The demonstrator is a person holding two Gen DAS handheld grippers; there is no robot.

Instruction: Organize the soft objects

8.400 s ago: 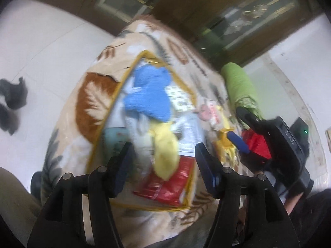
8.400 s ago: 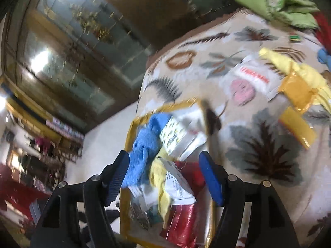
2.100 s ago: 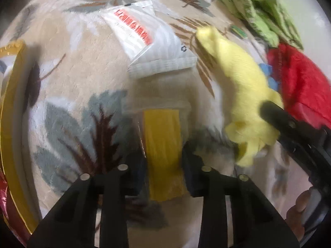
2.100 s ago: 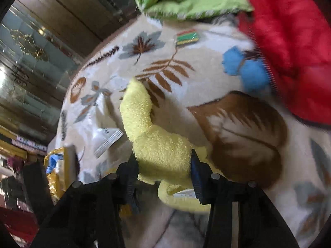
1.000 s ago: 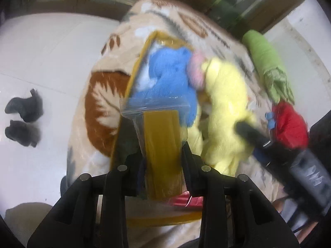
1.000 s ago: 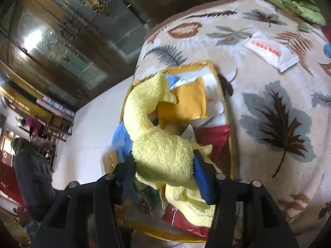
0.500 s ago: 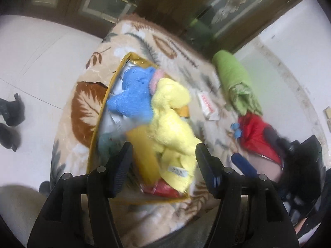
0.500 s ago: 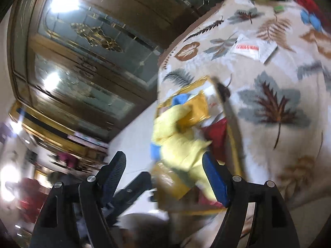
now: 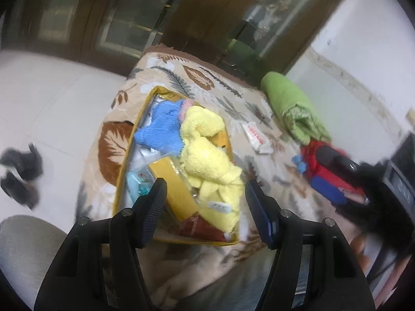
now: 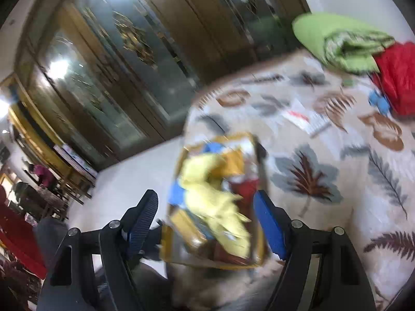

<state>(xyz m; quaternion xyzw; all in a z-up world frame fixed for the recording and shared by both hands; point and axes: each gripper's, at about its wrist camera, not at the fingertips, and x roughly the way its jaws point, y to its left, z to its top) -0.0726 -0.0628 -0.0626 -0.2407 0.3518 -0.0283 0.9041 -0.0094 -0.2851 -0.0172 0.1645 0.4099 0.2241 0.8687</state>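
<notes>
A yellow-rimmed storage bag point(image 9: 124, 155) lies open on the leaf-print blanket point(image 9: 197, 80). In it lie a yellow towel point(image 9: 207, 160), a blue towel point(image 9: 160, 129), a yellow packet point(image 9: 176, 189) and a red packet point(image 9: 199, 229). My left gripper point(image 9: 203, 202) is open and empty above the bag's near end. My right gripper point(image 10: 206, 216) is open and empty, also above the bag point(image 10: 255, 264), where the yellow towel point(image 10: 212, 194) shows blurred. The right gripper body point(image 9: 345, 178) appears at the right of the left wrist view.
A white sachet with red print point(image 9: 255, 137) lies on the blanket beyond the bag, also in the right wrist view point(image 10: 303, 119). A green rolled quilt point(image 9: 293, 108), a red cloth point(image 10: 396, 77) and a blue pom-pom point(image 10: 378, 101) sit at the far side. Dark shoes point(image 9: 20, 173) are on the floor.
Both grippers opened and let go: the yellow packet and the yellow towel now lie in the bag. Both grippers have since pulled back and up from it.
</notes>
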